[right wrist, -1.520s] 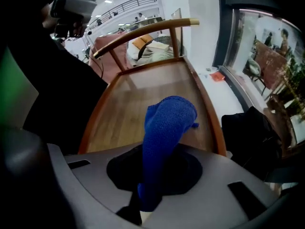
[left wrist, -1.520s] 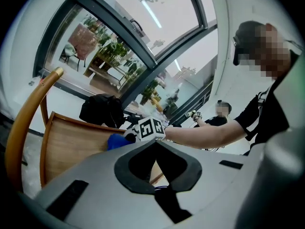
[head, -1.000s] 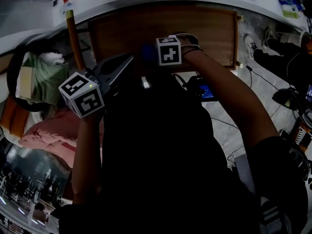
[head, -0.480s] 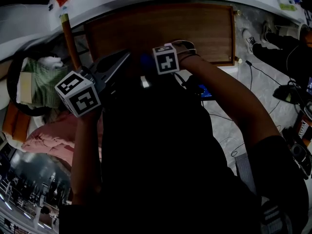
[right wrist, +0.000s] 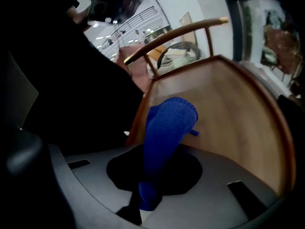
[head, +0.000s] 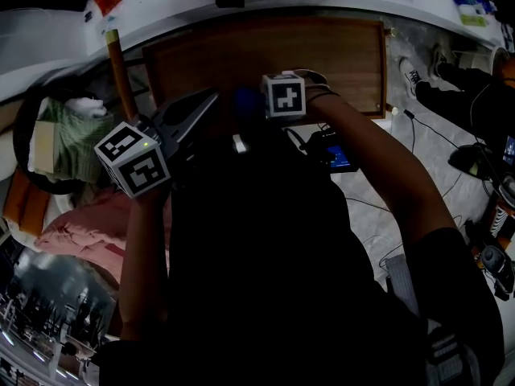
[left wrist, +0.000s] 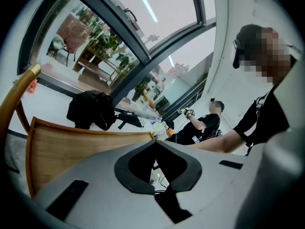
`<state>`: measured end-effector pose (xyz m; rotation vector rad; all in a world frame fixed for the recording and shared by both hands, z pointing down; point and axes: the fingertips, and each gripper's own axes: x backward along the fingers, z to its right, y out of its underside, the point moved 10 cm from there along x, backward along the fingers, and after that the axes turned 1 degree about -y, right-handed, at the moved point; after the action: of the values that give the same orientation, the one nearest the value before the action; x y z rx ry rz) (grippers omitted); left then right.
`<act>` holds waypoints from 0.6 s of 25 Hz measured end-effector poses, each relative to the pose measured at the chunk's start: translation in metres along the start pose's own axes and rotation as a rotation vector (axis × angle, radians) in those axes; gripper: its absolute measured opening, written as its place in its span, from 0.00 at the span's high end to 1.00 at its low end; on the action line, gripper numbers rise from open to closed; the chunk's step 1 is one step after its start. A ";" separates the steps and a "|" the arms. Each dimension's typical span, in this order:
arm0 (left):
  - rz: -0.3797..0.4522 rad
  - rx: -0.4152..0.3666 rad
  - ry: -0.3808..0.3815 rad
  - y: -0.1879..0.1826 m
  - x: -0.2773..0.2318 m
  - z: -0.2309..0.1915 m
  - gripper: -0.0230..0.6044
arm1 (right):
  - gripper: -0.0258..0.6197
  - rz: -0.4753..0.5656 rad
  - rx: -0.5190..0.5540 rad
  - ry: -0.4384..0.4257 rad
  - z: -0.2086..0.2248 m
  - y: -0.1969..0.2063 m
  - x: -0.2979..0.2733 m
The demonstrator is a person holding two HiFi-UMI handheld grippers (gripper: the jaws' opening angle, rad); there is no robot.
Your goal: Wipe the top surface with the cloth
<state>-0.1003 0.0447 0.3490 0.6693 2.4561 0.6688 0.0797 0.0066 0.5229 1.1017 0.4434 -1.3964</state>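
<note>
The brown wooden table top (head: 322, 51) lies ahead of me, and it also fills the right gripper view (right wrist: 233, 109). A blue cloth (right wrist: 169, 123) sticks out of my right gripper (right wrist: 162, 149), which is shut on it. In the head view the cloth (head: 245, 99) hangs by the top's near edge, in front of the right gripper (head: 251, 103) with its marker cube. My left gripper (head: 211, 95) hovers at the top's near left corner. Its jaws are closed together and hold nothing, as the left gripper view (left wrist: 155, 143) also shows.
A chair's curved wooden back (head: 117, 63) rises left of the table, next to a dark basket with green fabric (head: 68, 127) and a pink cloth (head: 88, 215). Black bags (left wrist: 90, 109) sit beyond the table. Another person (left wrist: 205, 123) stands at the right, with cables (head: 434, 127) on the floor there.
My right gripper with the blue cloth has shifted a little to the right along the top's near edge. The left gripper has barely moved.
</note>
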 end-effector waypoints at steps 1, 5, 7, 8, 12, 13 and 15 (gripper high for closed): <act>0.004 -0.002 -0.003 -0.001 0.001 0.000 0.95 | 0.86 0.030 -0.009 0.083 0.015 0.001 0.016; 0.008 -0.002 -0.016 -0.003 0.005 -0.003 0.95 | 0.86 0.031 0.036 0.385 0.079 -0.001 0.081; 0.006 -0.003 -0.019 -0.002 0.005 -0.002 0.95 | 0.86 -0.022 0.048 0.467 0.104 0.004 0.096; 0.006 -0.003 -0.020 -0.001 0.005 -0.001 0.95 | 0.86 -0.035 0.048 0.481 0.113 0.006 0.098; -0.001 -0.007 -0.017 0.002 0.004 0.003 0.95 | 0.86 -0.055 0.071 0.480 0.122 0.009 0.097; -0.002 -0.006 -0.016 0.003 0.004 0.003 0.95 | 0.86 -0.057 0.075 0.483 0.120 0.010 0.096; 0.001 0.000 -0.013 0.004 0.003 0.002 0.95 | 0.87 -0.043 0.057 0.478 0.119 0.011 0.096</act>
<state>-0.0997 0.0503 0.3486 0.6723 2.4440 0.6623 0.0678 -0.1454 0.5054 1.4852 0.7763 -1.1806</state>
